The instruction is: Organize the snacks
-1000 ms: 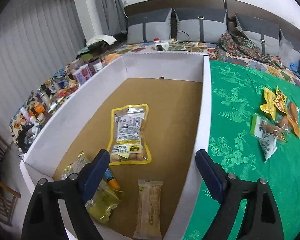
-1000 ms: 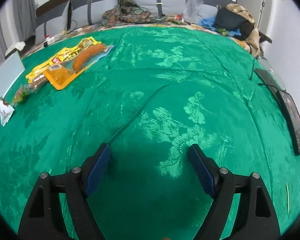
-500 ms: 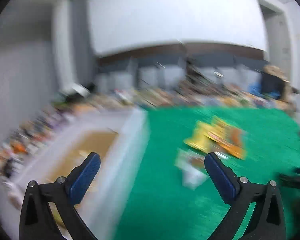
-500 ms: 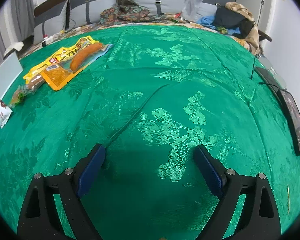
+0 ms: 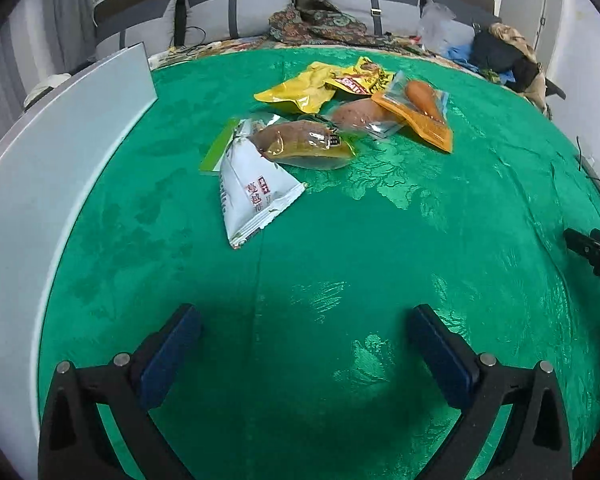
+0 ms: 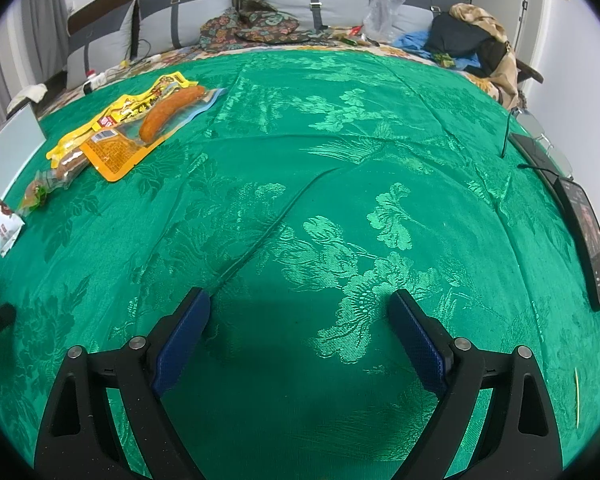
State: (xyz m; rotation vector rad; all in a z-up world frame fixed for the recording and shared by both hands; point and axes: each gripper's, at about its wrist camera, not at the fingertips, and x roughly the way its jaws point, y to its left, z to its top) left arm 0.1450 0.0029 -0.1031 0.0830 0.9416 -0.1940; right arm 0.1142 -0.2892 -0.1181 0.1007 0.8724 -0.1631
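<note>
Hovering with fingers spread wide and empty, the left gripper (image 5: 300,354) is facing the white triangular foil snack packet (image 5: 256,196) at centre frame on the green brocade cloth (image 5: 380,240); light, crinkly and slippery, it probably wants pinching across its flat middle. The right gripper (image 6: 298,330) is likewise gaping, empty.

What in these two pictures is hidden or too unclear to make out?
- White box, left wrist view: only its outer wall shows; the inside is hidden.
- White packet, right wrist view: at the warped picture edge, print unreadable.
- Snack pile, left wrist view: packets overlap, so lower ones are partly covered.
- Right gripper, left wrist view: cut off by the right edge.
- Phone, right wrist view: screen too slanted to read.
</note>
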